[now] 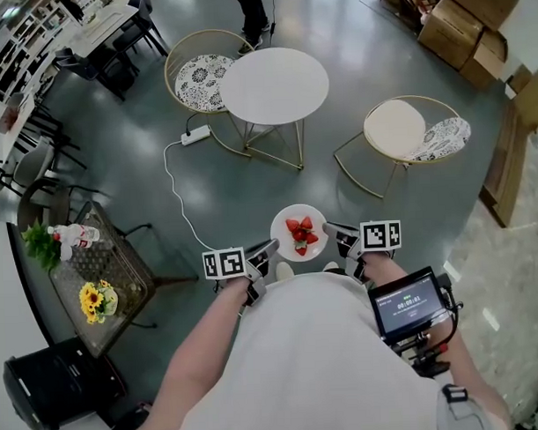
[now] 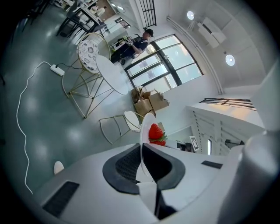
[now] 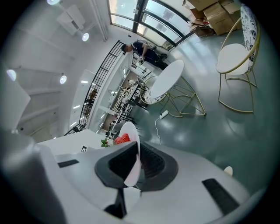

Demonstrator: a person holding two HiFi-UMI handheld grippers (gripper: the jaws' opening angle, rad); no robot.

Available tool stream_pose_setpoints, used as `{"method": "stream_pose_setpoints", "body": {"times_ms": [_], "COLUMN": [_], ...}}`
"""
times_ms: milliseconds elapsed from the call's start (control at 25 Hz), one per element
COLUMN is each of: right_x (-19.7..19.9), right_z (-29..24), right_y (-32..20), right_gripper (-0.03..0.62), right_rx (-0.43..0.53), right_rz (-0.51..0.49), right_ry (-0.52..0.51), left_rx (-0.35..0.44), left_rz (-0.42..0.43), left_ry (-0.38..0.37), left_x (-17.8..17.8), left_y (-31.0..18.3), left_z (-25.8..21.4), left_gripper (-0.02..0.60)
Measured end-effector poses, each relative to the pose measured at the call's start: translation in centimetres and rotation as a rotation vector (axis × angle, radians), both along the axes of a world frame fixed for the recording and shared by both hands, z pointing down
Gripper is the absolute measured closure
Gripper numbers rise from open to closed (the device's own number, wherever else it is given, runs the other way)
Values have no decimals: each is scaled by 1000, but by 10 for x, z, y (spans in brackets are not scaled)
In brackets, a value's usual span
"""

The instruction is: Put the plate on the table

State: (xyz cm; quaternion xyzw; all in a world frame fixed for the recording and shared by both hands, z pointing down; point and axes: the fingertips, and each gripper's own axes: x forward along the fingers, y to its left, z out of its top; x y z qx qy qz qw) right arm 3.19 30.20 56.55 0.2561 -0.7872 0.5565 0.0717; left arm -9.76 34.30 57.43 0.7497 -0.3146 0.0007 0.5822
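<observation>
A small white plate with red strawberries hangs in the air above the floor, held from both sides. My left gripper is shut on its left rim and my right gripper is shut on its right rim. In the left gripper view the plate stands edge-on between the black pads, with a strawberry beyond them. The right gripper view shows the plate's rim pinched the same way. The round white table stands ahead, some way off, and its top is bare.
Gold-framed chairs stand behind the table and to its right. A white power strip and cable lie on the floor ahead left. A dark side table with flowers is at my left. Cardboard boxes sit far right.
</observation>
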Motion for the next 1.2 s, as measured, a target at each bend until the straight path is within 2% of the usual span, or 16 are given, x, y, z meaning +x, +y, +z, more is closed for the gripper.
{"method": "stream_pose_setpoints", "body": {"times_ms": [200, 560, 920, 1200], "right_x": [0, 1, -2, -17], "right_z": [5, 8, 6, 4], "right_y": [-1, 0, -4, -15], "right_gripper": [566, 566, 566, 566], "right_rx": [-2, -11, -11, -1], "right_rz": [36, 66, 87, 75], "right_ry": [38, 78, 89, 91], "left_rx": [2, -2, 0, 10], "left_rz": [-18, 18, 50, 42], "left_ry": [-5, 13, 14, 11], "left_x": [-3, -2, -6, -20], "left_y": [-5, -7, -15, -26], "left_z": [3, 8, 5, 3], "left_gripper": [568, 568, 568, 568]}}
